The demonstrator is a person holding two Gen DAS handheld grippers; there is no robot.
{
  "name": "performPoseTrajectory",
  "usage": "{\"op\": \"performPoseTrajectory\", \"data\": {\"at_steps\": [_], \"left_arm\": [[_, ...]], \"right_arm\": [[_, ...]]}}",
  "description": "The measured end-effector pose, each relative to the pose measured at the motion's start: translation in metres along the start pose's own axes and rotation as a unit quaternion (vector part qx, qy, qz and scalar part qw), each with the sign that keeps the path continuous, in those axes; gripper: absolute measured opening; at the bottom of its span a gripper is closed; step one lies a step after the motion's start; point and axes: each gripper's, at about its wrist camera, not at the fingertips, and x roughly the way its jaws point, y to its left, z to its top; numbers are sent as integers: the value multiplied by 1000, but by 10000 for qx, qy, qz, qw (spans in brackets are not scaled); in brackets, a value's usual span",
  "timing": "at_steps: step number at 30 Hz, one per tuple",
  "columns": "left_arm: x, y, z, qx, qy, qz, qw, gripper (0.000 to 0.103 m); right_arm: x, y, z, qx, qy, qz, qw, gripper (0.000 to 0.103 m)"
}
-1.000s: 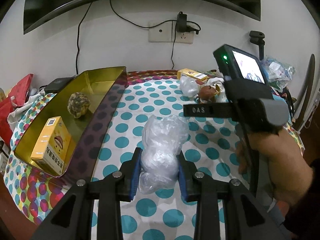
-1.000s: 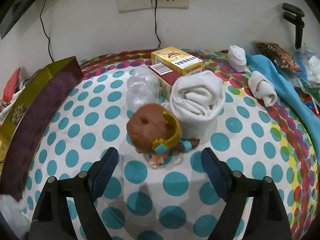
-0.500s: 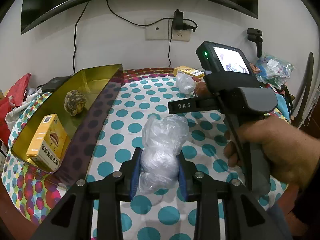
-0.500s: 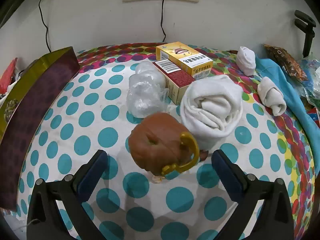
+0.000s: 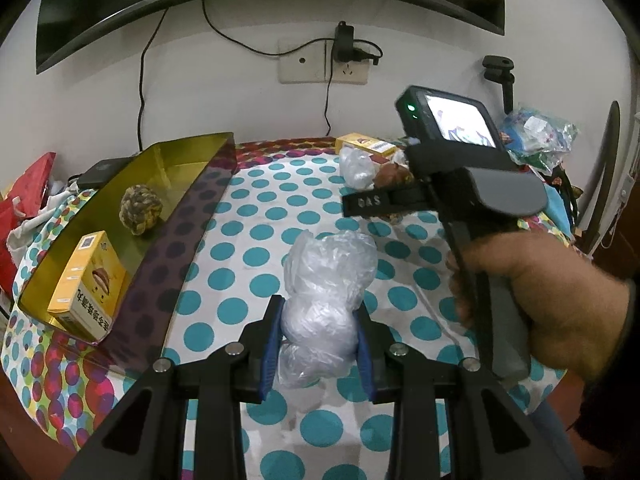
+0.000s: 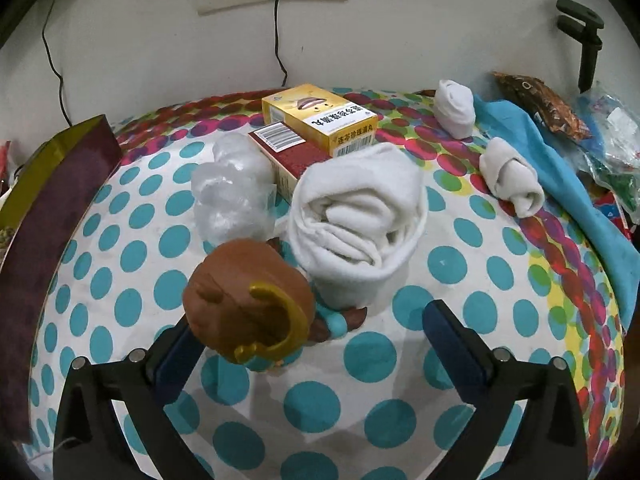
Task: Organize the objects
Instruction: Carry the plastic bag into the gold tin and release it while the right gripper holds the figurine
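My left gripper (image 5: 318, 328) is shut on a crumpled clear plastic bag bundle (image 5: 328, 284), held just above the polka-dot tablecloth. To its left stands a gold tray (image 5: 188, 156) holding a yellow box (image 5: 86, 280) and a woven ball (image 5: 142, 210). My right gripper (image 6: 308, 328) is open around a brown toy figure with a gold band (image 6: 250, 306); its left finger sits against the toy. Behind the toy are a rolled white towel (image 6: 360, 216), a second plastic bundle (image 6: 230, 192), a red box (image 6: 290, 158) and a yellow box (image 6: 320, 118).
Two small rolled white cloths (image 6: 454, 108) (image 6: 512, 182) lie at the back right beside a blue cloth (image 6: 560, 184) and snack packets (image 6: 536, 104). The wall with a socket (image 5: 324, 60) and cables is behind. The right gripper's handle and screen (image 5: 456, 120) fill the right of the left view.
My right gripper has moved forward, so the brown toy now sits between its open fingers. My left gripper has kept hold of the plastic bundle and barely shifted.
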Motion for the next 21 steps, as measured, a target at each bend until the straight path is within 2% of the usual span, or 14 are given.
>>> {"op": "performPoseTrajectory", "data": {"at_steps": [1,2,3,6,15,18,21], "left_arm": [[0,2,0,-37,4,11,10000,33],[1,3,0,-70,16,20,10000,33],[2,5,0,-105,35,20,9999,33],[3,7,-1,-136,48,39,9999,33],[1,20,3,-341,-65,210,9992,33],[-1,33,9,-468,-112,352,9982,33],[-7,54,19,-740,-227,557,9954,33]], "right_arm": [[-3,1,-1,-7,-37,21,10000,89],[-6,2,-2,-30,-93,48,9999,81],[-10,4,-4,-107,-156,68,9998,66],[-15,9,-8,-206,-235,56,9995,66],[-25,-26,-9,433,-571,474,9963,66],[-30,-21,-11,325,-695,317,9965,66],[-37,-4,-11,-112,-863,107,9961,66]]}}
